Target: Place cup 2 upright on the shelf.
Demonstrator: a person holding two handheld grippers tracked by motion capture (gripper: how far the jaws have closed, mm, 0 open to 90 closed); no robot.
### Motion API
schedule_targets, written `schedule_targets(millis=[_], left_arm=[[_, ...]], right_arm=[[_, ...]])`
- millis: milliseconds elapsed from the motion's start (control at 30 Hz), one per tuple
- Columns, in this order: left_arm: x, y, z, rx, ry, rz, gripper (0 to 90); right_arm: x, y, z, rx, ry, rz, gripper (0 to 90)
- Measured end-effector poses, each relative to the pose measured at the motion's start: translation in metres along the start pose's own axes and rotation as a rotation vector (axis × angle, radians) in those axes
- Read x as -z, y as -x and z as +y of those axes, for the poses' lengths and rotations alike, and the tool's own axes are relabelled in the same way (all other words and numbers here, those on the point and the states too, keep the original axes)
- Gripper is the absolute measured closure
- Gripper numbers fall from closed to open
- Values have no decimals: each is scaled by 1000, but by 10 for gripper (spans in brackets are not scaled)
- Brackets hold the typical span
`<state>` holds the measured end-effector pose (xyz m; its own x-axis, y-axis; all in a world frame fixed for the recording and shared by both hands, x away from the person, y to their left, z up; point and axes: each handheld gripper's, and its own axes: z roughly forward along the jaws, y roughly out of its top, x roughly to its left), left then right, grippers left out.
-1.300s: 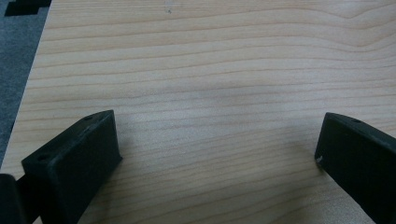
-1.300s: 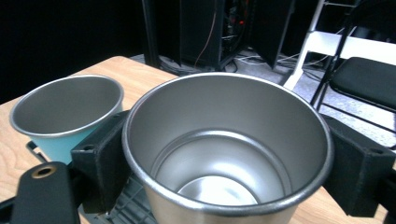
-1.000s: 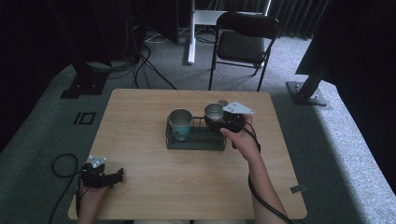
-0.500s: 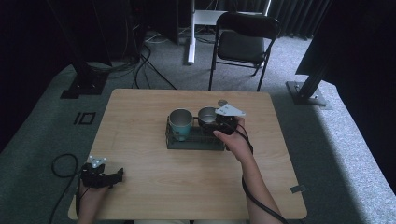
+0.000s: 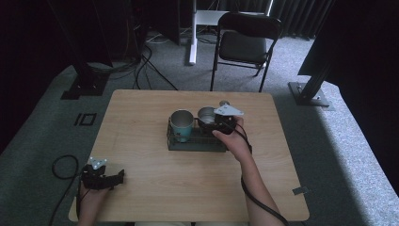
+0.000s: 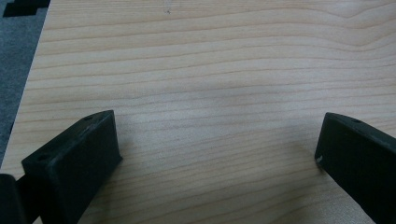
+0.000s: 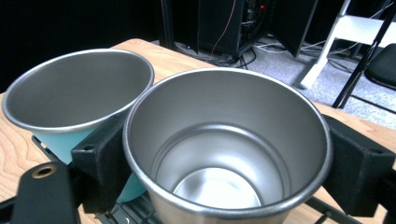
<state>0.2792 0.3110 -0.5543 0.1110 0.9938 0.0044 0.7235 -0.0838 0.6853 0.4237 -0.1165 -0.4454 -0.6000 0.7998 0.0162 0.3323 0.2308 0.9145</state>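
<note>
1. The left hand-held gripper [image 5: 117, 178] rests low over the counter [image 5: 155, 197] near its near left corner, well apart from the rack and cups. In the left gripper view its two black jaws stand spread wide with only bare wood grain between them.
2. A dark wire rack [image 5: 195, 141] sits around the middle of the counter, a little toward the far edge.
3. A teal cup [image 5: 181, 125] with a steel inside stands upright in the left end of the rack. In the right gripper view the teal cup [image 7: 77, 93] sits just beside the steel cup, their rims close or touching; which, I cannot tell.
4. A steel cup [image 5: 205, 115] stands upright in the rack to the right of the teal one. In the right gripper view the steel cup [image 7: 224, 140] is open-mouthed and empty.
5. The right hand-held gripper [image 5: 214, 123] is at the steel cup, toward the counter's far right part. In the right gripper view its jaws sit against the cup's wall, one on either side just under the rim, pinching it.
6. The person's right hand [image 5: 233, 141] holds that gripper, the forearm coming in from the near edge.
</note>
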Motion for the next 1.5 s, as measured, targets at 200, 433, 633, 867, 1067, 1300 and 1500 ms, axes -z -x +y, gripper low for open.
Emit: schedule_targets(millis=[200,433,633,867,1067,1300,1500], left_arm=[[0,0,0,0,0,0,4],[0,0,0,0,0,0,4],[0,0,0,0,0,0,4],[0,0,0,0,0,0,4],[0,0,0,0,0,0,3],[0,0,0,0,0,0,3],[0,0,0,0,0,0,4]], right_arm=[[-8,-2,-9,-4,-18,1,139],[-12,-3,-16,-5,-22,1,140],[-12,-3,-21,1,-27,-4,139],[-14,-4,-28,13,-30,-12,140],[-13,-4,-35,17,-29,-19,139],[-12,-4,-37,22,-20,-16,134],[-9,-3,-36,14,-26,11,118]])
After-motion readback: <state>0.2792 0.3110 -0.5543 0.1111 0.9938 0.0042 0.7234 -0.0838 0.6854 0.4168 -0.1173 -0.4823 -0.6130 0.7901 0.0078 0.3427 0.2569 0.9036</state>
